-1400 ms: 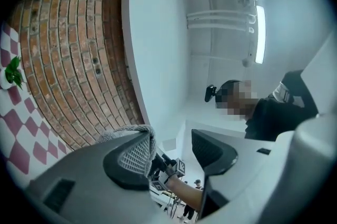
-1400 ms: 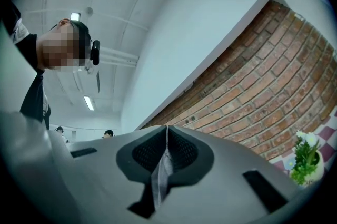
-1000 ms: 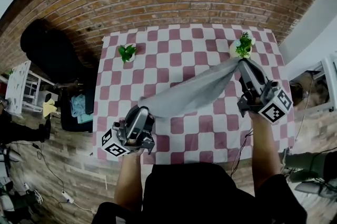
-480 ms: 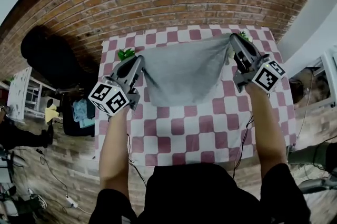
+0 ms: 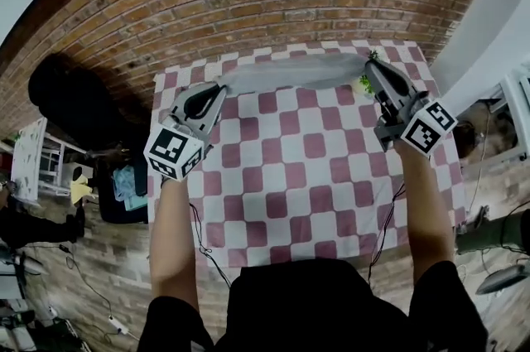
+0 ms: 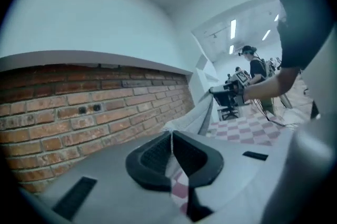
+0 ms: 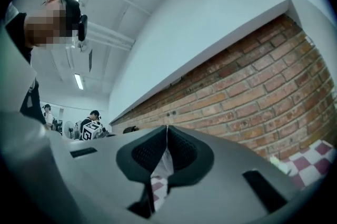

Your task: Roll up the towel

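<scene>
Left gripper (image 5: 217, 92): clenched on one towel corner, with the cloth pinched thin between its pads.
Right gripper (image 5: 371, 69): clamped the same way on the opposite corner.
Towel (image 5: 290, 70): stretches jaw to jaw as a taut grey band over the far edge of the checked table (image 5: 290, 176).
Why: gripped at both corners, likely so it can be laid flat before rolling.

The stretched towel (image 5: 290, 71) covers the worktop's (image 5: 290, 168) far edge. Only a few leaves of a small plant (image 5: 365, 83) peek out beside the right claw (image 5: 372, 69); the rest is hidden. The person's dark top (image 5: 323, 301) blocks the worktop's near edge.
</scene>
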Action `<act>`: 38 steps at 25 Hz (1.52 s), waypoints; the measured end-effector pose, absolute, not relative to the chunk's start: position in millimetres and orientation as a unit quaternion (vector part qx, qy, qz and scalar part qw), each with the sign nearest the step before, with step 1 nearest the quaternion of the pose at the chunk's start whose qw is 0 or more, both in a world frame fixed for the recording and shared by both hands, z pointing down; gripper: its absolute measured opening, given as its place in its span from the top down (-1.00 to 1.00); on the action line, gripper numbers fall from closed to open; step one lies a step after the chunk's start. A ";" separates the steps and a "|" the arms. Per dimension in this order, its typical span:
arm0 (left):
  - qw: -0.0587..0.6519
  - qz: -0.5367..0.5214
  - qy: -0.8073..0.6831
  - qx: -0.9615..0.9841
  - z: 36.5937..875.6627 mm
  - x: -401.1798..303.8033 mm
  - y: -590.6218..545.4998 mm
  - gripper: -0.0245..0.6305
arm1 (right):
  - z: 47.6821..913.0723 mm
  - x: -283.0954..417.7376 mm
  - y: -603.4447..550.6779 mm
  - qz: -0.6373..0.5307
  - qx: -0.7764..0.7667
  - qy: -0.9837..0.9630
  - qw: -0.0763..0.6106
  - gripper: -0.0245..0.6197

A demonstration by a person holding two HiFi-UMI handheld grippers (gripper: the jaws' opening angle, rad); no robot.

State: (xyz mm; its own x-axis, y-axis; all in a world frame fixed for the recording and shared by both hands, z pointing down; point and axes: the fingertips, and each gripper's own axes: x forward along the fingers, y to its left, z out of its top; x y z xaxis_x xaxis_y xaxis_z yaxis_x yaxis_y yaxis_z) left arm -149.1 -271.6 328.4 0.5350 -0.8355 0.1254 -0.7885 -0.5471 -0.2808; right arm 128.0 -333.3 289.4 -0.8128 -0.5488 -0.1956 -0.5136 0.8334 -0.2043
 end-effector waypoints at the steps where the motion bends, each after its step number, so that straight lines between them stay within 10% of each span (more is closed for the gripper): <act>1: 0.088 -0.152 0.454 -0.873 355.9 -143.4 -261.4 0.89 | 314.0 130.4 -326.3 -0.090 -0.278 0.951 0.105 0.90; 14: -0.105 -0.341 0.381 -0.853 618.7 -86.3 -88.4 0.85 | 601.6 172.8 -175.0 -0.339 -0.244 0.897 -0.144 0.90; 24: -0.169 -0.296 0.422 -0.840 632.3 -91.6 -70.4 0.73 | 616.1 183.6 -174.2 -0.357 -0.257 0.884 -0.160 0.90; 29: -0.242 -0.271 0.448 -0.817 645.7 -110.6 -92.6 0.07 | 616.1 181.7 -171.9 -0.358 -0.258 0.884 -0.158 0.90; 38: -0.340 -0.265 0.367 -0.824 656.7 -89.5 -94.8 0.11 | 615.8 178.2 -169.4 -0.361 -0.253 0.884 -0.154 0.90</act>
